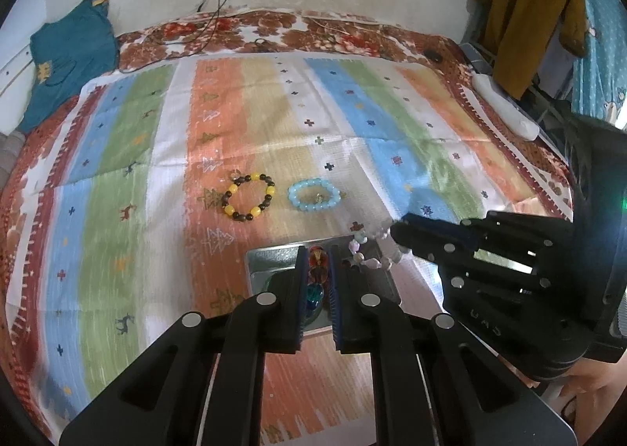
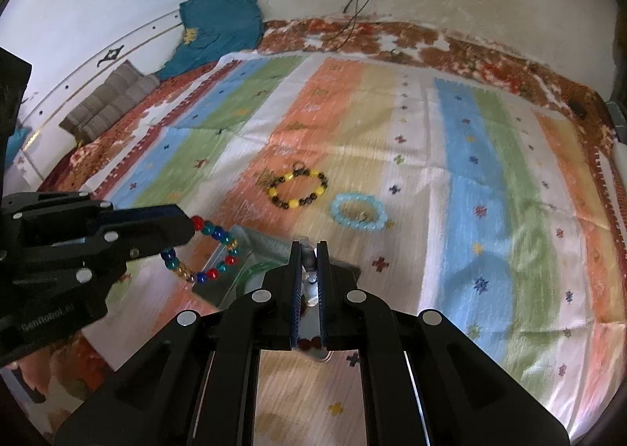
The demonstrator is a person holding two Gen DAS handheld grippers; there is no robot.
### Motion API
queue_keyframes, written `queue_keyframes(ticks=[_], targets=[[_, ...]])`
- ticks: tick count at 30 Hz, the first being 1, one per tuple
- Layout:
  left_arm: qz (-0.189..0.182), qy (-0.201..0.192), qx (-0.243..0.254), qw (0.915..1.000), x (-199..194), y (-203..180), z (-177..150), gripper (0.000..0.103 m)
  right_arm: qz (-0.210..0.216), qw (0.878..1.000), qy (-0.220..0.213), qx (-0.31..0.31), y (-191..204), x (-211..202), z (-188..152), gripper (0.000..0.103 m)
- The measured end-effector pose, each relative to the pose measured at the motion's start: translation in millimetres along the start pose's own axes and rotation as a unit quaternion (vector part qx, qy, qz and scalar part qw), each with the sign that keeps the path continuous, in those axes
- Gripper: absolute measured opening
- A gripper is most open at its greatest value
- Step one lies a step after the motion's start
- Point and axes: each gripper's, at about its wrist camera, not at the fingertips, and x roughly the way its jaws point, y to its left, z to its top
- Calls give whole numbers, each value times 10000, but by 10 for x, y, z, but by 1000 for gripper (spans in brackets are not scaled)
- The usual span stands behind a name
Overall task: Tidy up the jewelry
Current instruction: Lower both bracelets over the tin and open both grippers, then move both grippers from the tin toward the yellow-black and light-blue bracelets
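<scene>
Our left claw [image 1: 316, 281] is clamped on a multicoloured bead bracelet [image 2: 203, 254], which hangs from its tips over the metal tray [image 1: 274, 254] on the bed. Our right claw [image 2: 309, 277] is clamped on a pale bead bracelet [image 1: 372, 250], also just above the tray. A green bangle [image 2: 254, 273] lies in the tray beneath. Farther ahead of both claws, on the striped cloth [image 1: 156, 172], we see a yellow-and-brown bracelet [image 1: 247, 198] and, just right of it, a light blue bracelet [image 1: 313, 194], near each other but apart.
</scene>
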Motion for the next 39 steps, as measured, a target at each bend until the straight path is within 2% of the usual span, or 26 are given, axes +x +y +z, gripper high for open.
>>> queue_keyframes(ticks=[2, 6, 8, 15, 21, 30, 34, 39], targets=[[26, 41, -120, 9999, -1, 35, -14, 27, -90, 10000, 20, 38, -23, -1, -15, 10], [158, -14, -221, 9996, -32, 116, -22, 28, -209, 9996, 30, 164, -89, -17, -34, 13], [190, 10, -256, 9995, -20, 145, -30, 30, -260, 9994, 25, 230, -130, -21, -50, 31], [346, 75, -267, 9990, 45, 201, -40, 41, -340, 9986, 78, 391, -218, 16, -54, 34], [462, 81, -389, 9981, 65, 292, -37, 54, -385, 9982, 97, 461, -267, 33, -46, 43], [633, 145, -467, 9968, 143, 375, -10, 61, -479, 9975, 176, 478, -309, 103, -31, 54], [675, 125, -519, 9963, 152, 425, 4, 65, -316, 9970, 240, 668, -367, 130, -30, 57], [675, 84, -582, 9960, 159, 471, 41, 68, -462, 9969, 193, 615, -365, 124, -5, 60]])
